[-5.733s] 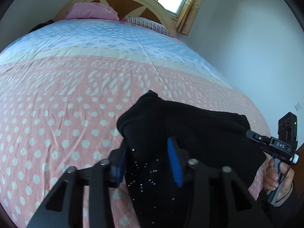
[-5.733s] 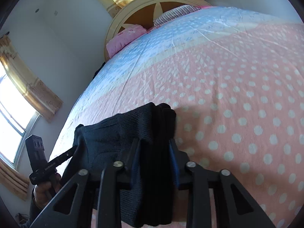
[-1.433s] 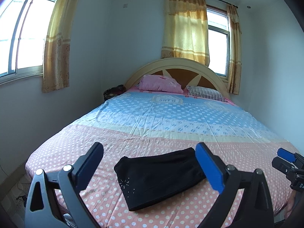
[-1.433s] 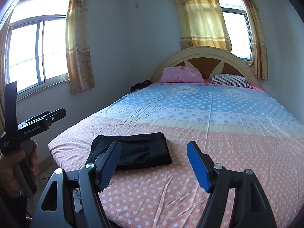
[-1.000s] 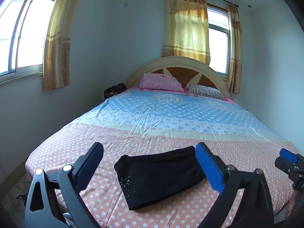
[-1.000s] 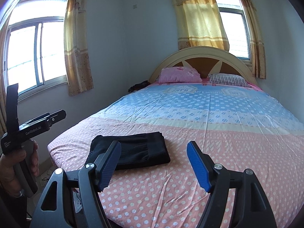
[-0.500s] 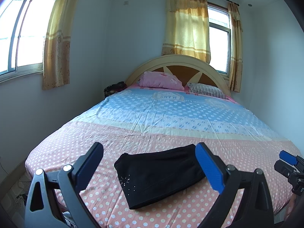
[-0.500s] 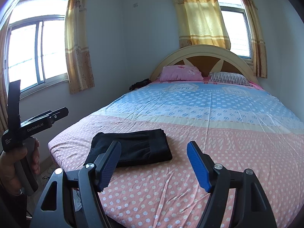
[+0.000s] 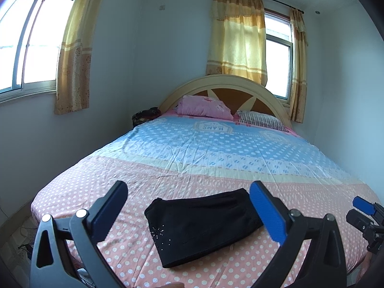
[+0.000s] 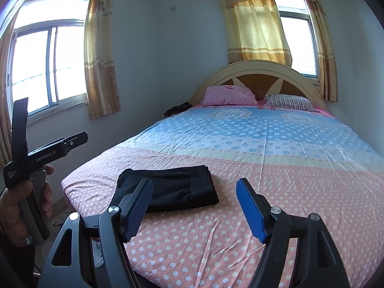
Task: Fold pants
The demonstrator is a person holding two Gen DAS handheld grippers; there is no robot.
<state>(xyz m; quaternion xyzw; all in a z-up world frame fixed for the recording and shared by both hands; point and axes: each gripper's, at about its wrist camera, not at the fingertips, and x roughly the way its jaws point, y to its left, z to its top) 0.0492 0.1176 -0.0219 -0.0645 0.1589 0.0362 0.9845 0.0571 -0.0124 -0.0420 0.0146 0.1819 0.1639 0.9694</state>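
- The black pants lie folded into a compact rectangle on the pink dotted end of the bed, near the foot edge on my left side, well apart from the pillows at the headboard.
- My left hand-held gripper is released, its blue pads spread wide and holding nothing; it hangs above the foot of the bed with the pants framed between its fingers, not touching them.
- My right hand-held gripper is likewise released and empty, held off to the side of the bundle.
- From the way the bundle lies flat and square, I judge the folding finished, or nearly so.
- Handling, as I judge it: the fabric looks soft, knitted and light, with no stiffness of its own, so the layers would sag and slide apart if lifted by one corner.
- If I had to take it again, I would pinch through all layers at the thick folded edge, one hand-held gripper at each end.
- A patch of small sparkling studs sits near one corner; I would keep the pads off it.
- Hard to make out: black on black hides the number of layers and where waistband and hems lie.
- The near edge of the bed is hidden behind my gripper frames.
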